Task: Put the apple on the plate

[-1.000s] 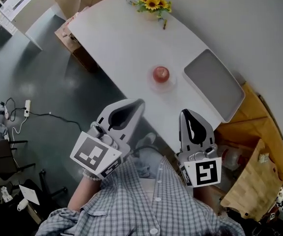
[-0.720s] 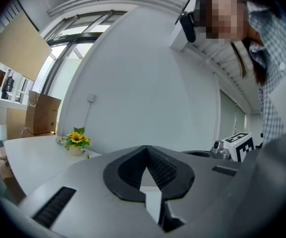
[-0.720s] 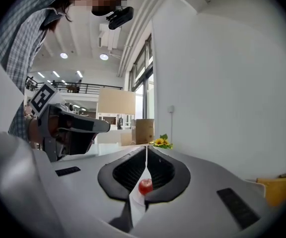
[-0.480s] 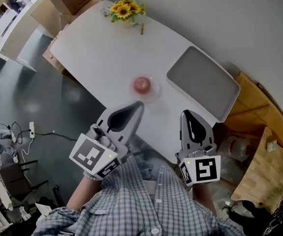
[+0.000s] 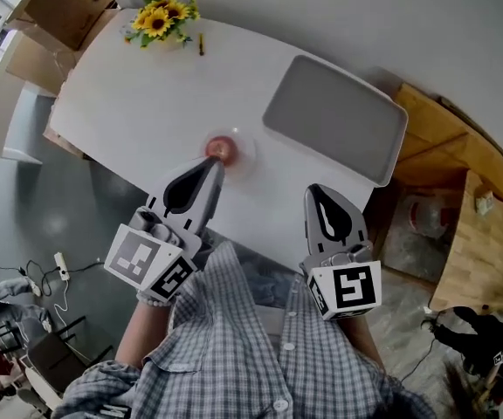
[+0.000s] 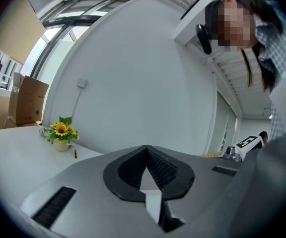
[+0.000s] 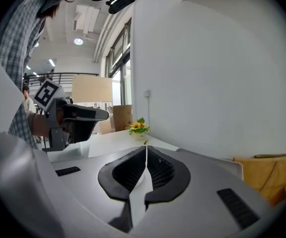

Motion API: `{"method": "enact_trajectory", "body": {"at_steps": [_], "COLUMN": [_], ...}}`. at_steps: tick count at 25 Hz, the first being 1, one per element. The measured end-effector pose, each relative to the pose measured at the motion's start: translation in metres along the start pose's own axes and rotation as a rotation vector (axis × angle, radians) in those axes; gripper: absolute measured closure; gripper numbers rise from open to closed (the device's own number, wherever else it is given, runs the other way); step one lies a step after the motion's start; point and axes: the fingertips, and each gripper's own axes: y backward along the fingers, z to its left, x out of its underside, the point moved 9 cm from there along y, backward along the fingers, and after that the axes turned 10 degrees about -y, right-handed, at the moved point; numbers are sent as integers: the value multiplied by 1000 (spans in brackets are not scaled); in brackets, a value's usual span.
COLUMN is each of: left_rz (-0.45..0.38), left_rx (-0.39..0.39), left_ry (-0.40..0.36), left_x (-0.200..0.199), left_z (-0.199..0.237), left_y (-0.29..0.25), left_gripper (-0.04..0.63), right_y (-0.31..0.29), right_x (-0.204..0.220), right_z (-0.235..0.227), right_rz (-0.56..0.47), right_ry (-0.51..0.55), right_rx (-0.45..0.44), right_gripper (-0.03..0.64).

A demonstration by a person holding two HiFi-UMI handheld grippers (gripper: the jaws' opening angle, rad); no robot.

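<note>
A red apple (image 5: 221, 148) rests on a small clear plate (image 5: 245, 156) near the front edge of the white table (image 5: 129, 103) in the head view. My left gripper (image 5: 214, 165) is shut and empty, its tip just in front of the apple and partly covering its near side. My right gripper (image 5: 315, 191) is shut and empty too, over the table's front edge to the right of the plate. Neither gripper view shows the apple; the left gripper (image 7: 78, 115) appears in the right gripper view.
A grey tray (image 5: 334, 116) lies at the table's back right. A pot of sunflowers (image 5: 158, 20) and a small stick (image 5: 201, 44) stand at the far left end. Cardboard boxes (image 5: 64, 7) sit beyond the table's left end, wooden furniture (image 5: 474, 208) to the right.
The table and apple have slid left and nearer in the head view. My left gripper's tip now reaches the apple's near side; earlier it was well short of it. Both grippers stay shut.
</note>
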Motion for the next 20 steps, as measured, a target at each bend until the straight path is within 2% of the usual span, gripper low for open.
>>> {"method": "enact_trajectory", "body": {"at_steps": [4, 8, 13, 20], "left_rz": [12, 56, 149, 277], "left_rx": [46, 55, 58, 50], "left_ry": [8, 3, 33, 67], "left_x": [-2, 3, 25, 66], "left_z": [17, 43, 74, 110], "left_y": [-15, -24, -32, -37], "left_gripper": [586, 586, 586, 586], "right_y": [-9, -32, -62, -95], "right_x": [2, 6, 21, 46], "right_z": [2, 7, 14, 12], "right_rz": [39, 72, 119, 223], "right_ry": [2, -18, -36, -115], "right_rx": [37, 69, 38, 72], "right_gripper": [594, 594, 594, 594]}}
